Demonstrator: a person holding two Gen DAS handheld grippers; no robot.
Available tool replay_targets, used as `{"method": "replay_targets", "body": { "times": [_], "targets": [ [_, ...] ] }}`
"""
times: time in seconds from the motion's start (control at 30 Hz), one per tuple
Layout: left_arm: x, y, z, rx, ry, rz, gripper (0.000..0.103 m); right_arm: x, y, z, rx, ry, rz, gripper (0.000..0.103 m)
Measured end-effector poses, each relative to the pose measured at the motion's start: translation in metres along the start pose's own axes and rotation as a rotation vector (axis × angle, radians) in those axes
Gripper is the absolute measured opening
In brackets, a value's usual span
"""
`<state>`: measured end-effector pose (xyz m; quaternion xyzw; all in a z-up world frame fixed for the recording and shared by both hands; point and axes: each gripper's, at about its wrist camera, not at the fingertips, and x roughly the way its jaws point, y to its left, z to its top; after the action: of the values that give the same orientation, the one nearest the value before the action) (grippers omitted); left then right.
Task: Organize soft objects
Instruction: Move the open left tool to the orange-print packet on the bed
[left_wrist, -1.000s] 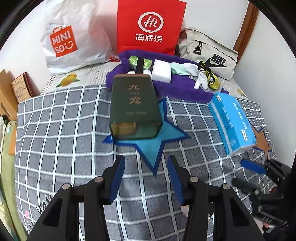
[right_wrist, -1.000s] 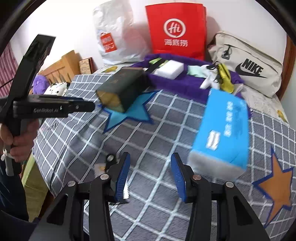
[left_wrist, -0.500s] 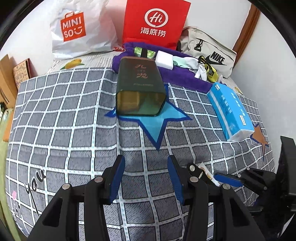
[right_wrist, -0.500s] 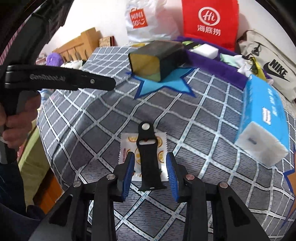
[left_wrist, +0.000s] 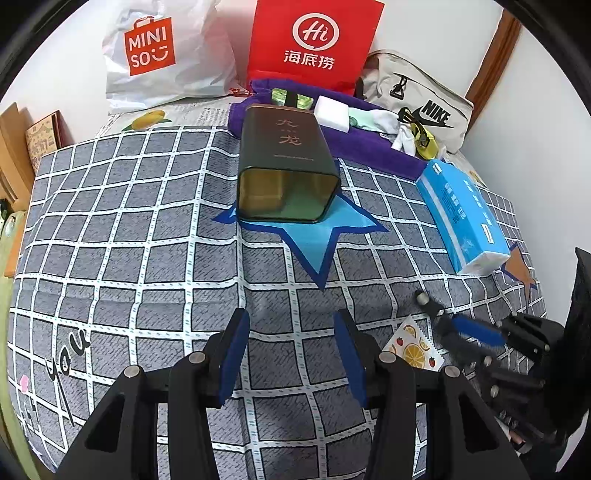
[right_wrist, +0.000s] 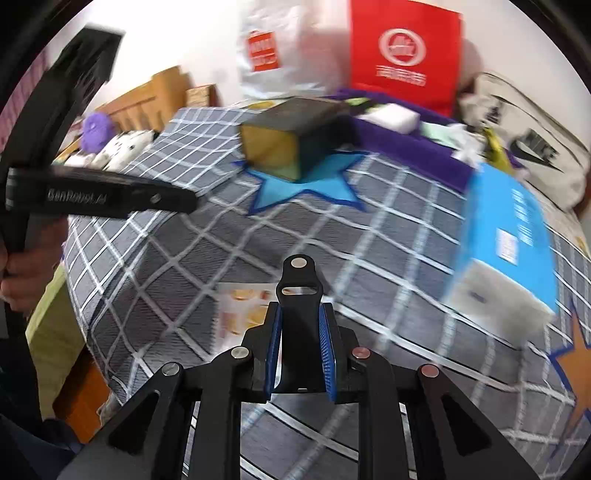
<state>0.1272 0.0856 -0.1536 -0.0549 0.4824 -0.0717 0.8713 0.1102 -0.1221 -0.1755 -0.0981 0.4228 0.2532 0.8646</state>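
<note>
A black watch strap (right_wrist: 298, 284) lies on a fruit-printed sachet (right_wrist: 240, 310) on the checked bedcover. My right gripper (right_wrist: 300, 308) has its jaws closing, and both blue pads press on the strap's sides. In the left wrist view the right gripper (left_wrist: 448, 323) sits low at the right, beside the sachet (left_wrist: 413, 347). My left gripper (left_wrist: 290, 321) stands open over bare checked cloth with nothing between its fingers. A blue tissue pack (left_wrist: 461, 210) lies to the right. The purple towel (left_wrist: 369, 147) at the back carries a white sponge (left_wrist: 332, 116) and small cloth items.
A dark green tin (left_wrist: 288, 166) lies on its side on a blue star patch, its mouth towards me. Behind stand a white shopping bag (left_wrist: 162, 55), a red bag (left_wrist: 314, 40) and a beige pouch (left_wrist: 424, 107). A person's hand (right_wrist: 22, 280) holds the left gripper.
My right gripper came down over the black strap and narrowed its jaws onto it. The left gripper drew back a little from the tin and kept the same opening.
</note>
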Motion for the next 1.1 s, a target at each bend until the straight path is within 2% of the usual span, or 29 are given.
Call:
{"method": "replay_targets", "body": {
  "times": [0.1,0.2,0.33,0.4,0.47,0.63,0.9,1.03,1.1],
  "targets": [
    [0.004,-0.003,0.000,0.009,0.009,-0.003,0.045,0.008,-0.017,-0.005,0.039,0.038,-0.047,0.020],
    [0.008,-0.006,-0.001,0.018,0.017,-0.001,0.045,0.012,-0.022,-0.010,0.045,0.055,-0.043,0.021],
    [0.012,-0.004,-0.003,0.002,0.029,-0.004,0.045,0.013,-0.020,-0.013,0.027,0.050,-0.031,0.029],
    [0.013,-0.004,-0.004,0.004,0.031,-0.008,0.045,0.015,-0.020,-0.013,0.029,0.035,-0.035,0.029],
    [0.014,-0.007,-0.005,0.016,0.029,-0.015,0.045,0.017,-0.021,-0.010,0.032,0.020,-0.046,0.023],
    [0.011,-0.017,-0.010,0.058,0.021,-0.062,0.046,0.013,-0.022,-0.007,0.032,0.004,-0.045,0.022],
    [0.018,-0.057,-0.027,0.170,0.040,-0.137,0.062,-0.027,-0.037,-0.015,0.072,-0.058,-0.090,0.022],
    [0.031,-0.074,-0.037,0.221,0.069,-0.137,0.064,-0.045,-0.047,-0.022,0.091,-0.080,-0.107,0.022],
    [0.032,-0.082,-0.042,0.252,0.050,-0.130,0.075,-0.052,-0.052,-0.025,0.097,-0.089,-0.116,0.022]
  ]
}}
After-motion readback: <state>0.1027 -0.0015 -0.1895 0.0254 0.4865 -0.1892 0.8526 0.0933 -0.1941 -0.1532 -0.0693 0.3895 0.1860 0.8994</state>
